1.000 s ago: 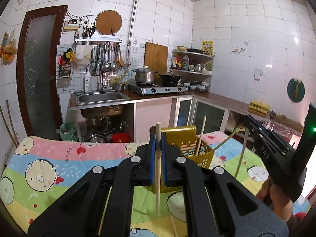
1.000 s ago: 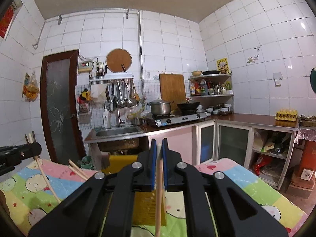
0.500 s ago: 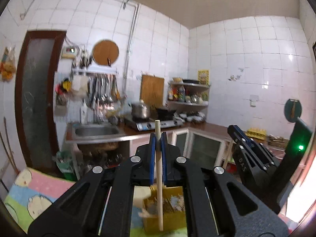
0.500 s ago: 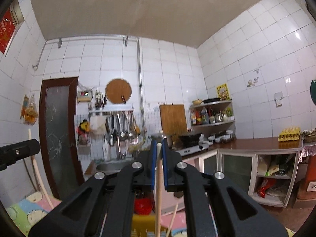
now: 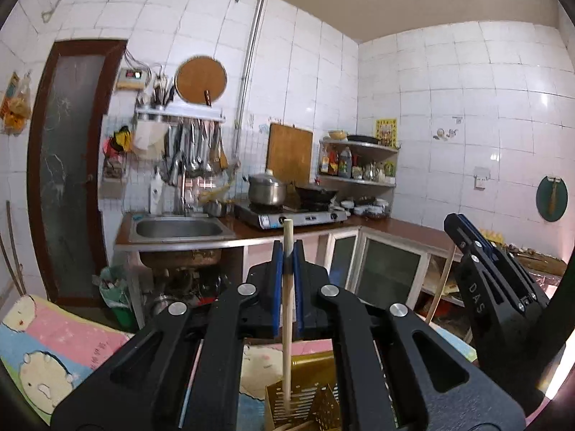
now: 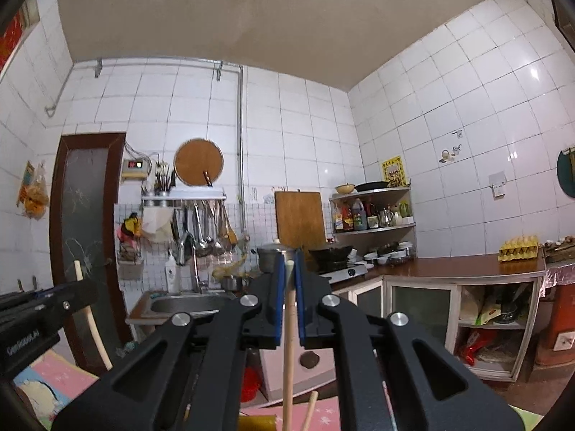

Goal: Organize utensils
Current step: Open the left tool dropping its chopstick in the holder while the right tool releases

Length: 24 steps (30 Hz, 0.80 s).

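Both grippers are carrying one wooden chopstick each, upright. The left gripper (image 5: 286,269) is clamping its chopstick (image 5: 286,323) between the blue fingers (image 5: 276,287), closed right down on it, and the lower end is hanging over or just inside the yellow perforated holder (image 5: 305,406) on the table (image 5: 54,352); can't tell which from this angle. The right gripper (image 6: 287,276) is likewise pinched shut on its own chopstick (image 6: 287,366), tip poking out just above the fingers. Handling, my read: light, stiff, smooth round wood, so it's likely pivoting in a two-point pinch if bumped; gripping near the top as now gives reach but a long free lever below. A mid-shaft grip would be steadier. Not fragile. Room: the two grippers are working close together, the right one showing at the edge of the left view with its stick slanting down, so the sticks could be crossing over the holder. More chopstick ends are already poking up from the holder (image 6: 309,409), narrowing the slot. Cartoon-print cloth is covering the table; the far edge drops toward the sink counter (image 5: 179,230), well apart.
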Each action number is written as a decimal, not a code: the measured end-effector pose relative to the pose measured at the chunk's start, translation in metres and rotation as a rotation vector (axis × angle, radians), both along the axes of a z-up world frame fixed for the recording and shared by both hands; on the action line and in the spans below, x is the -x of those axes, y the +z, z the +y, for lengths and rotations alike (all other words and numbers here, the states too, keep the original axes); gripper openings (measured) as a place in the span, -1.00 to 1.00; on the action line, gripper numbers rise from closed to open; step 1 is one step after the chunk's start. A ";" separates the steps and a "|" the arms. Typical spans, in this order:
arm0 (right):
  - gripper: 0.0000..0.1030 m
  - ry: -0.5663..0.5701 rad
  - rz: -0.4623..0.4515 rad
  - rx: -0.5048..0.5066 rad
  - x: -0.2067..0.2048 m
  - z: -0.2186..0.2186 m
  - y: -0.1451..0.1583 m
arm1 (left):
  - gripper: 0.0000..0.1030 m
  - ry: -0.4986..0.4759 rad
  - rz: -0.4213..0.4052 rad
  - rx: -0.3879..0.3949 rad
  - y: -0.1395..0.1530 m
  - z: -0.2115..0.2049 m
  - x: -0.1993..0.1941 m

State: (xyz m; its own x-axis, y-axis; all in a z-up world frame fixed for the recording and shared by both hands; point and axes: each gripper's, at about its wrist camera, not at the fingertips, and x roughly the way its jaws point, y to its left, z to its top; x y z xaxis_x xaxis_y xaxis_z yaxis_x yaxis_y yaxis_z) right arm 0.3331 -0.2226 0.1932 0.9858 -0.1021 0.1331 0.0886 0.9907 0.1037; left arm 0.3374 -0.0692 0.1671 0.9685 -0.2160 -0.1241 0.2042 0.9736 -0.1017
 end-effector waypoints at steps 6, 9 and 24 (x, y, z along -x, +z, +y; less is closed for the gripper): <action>-0.89 0.006 0.040 0.017 -0.007 0.000 -0.017 | -0.92 -0.002 0.071 -0.029 -0.029 0.004 -0.012; -0.89 0.014 0.077 0.034 -0.010 0.000 -0.025 | -0.91 -0.010 0.118 -0.025 -0.042 0.010 -0.016; 0.07 0.002 0.288 0.010 0.041 -0.027 -0.015 | 0.90 0.079 0.150 -0.007 -0.009 0.060 0.039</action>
State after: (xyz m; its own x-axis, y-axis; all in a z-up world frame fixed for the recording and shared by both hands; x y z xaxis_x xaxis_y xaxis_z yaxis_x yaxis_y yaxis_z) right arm 0.2919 -0.2501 0.1777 0.9834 -0.1005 -0.1511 0.1113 0.9917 0.0646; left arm 0.2985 -0.0090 0.1582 0.9529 -0.1386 -0.2697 0.1100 0.9869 -0.1183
